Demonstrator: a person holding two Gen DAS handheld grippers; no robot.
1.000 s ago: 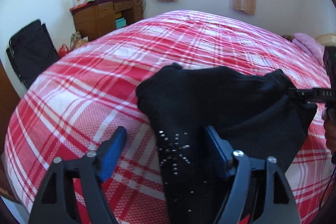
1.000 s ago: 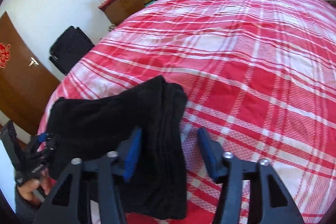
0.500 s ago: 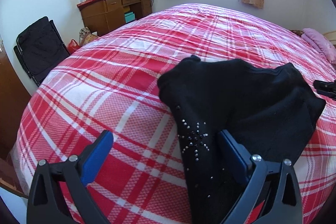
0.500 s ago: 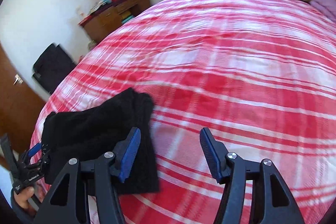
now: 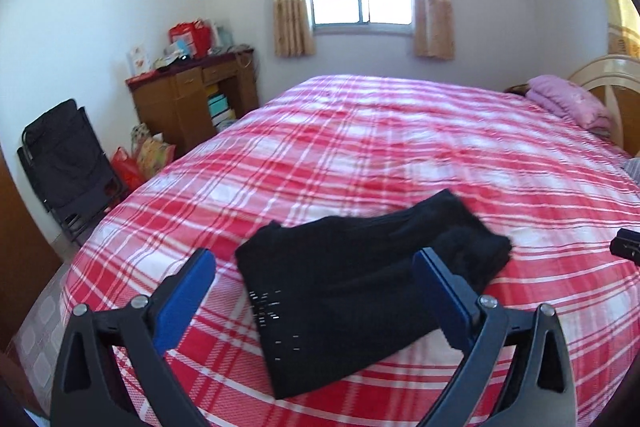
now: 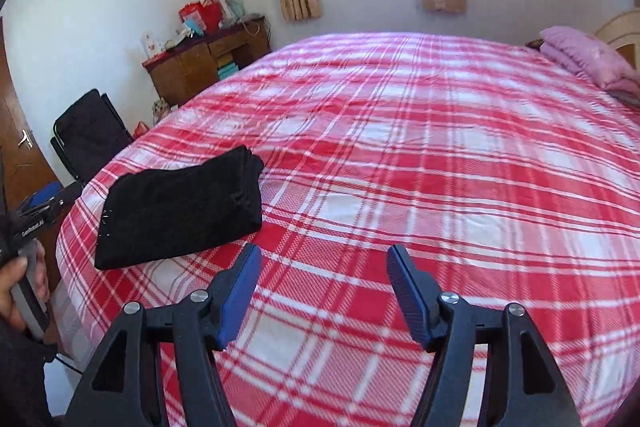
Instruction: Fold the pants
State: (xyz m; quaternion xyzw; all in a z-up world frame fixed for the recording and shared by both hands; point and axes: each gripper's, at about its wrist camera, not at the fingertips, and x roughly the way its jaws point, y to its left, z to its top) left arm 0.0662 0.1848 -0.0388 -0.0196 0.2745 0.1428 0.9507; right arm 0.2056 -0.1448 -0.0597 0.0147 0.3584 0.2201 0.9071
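The black pants (image 5: pixel 360 291) lie folded into a thick bundle near the front left corner of the bed (image 5: pixel 400 147), small silver studs showing on one panel. My left gripper (image 5: pixel 312 267) hangs above and in front of them, open wide, touching nothing. In the right wrist view the pants (image 6: pixel 180 211) sit to the left of my right gripper (image 6: pixel 324 259). Its jaws are opening over bare bedcover with nothing between them. A hand (image 6: pixel 16 291) holds the left gripper (image 6: pixel 32 223) at the left edge.
The red and white plaid cover spreads over the whole bed (image 6: pixel 440 147). Pink pillows (image 5: pixel 568 103) lie at the headboard on the right. Left of the bed stand a wooden desk (image 5: pixel 192 95), a black folding chair (image 5: pixel 64 163) and bags on the floor. A brown door (image 6: pixel 16 147) is at far left.
The left gripper let the pants go, opened wider and pulled back and up. The right gripper drew away to the right, leaving the folded pants lying on the bed.
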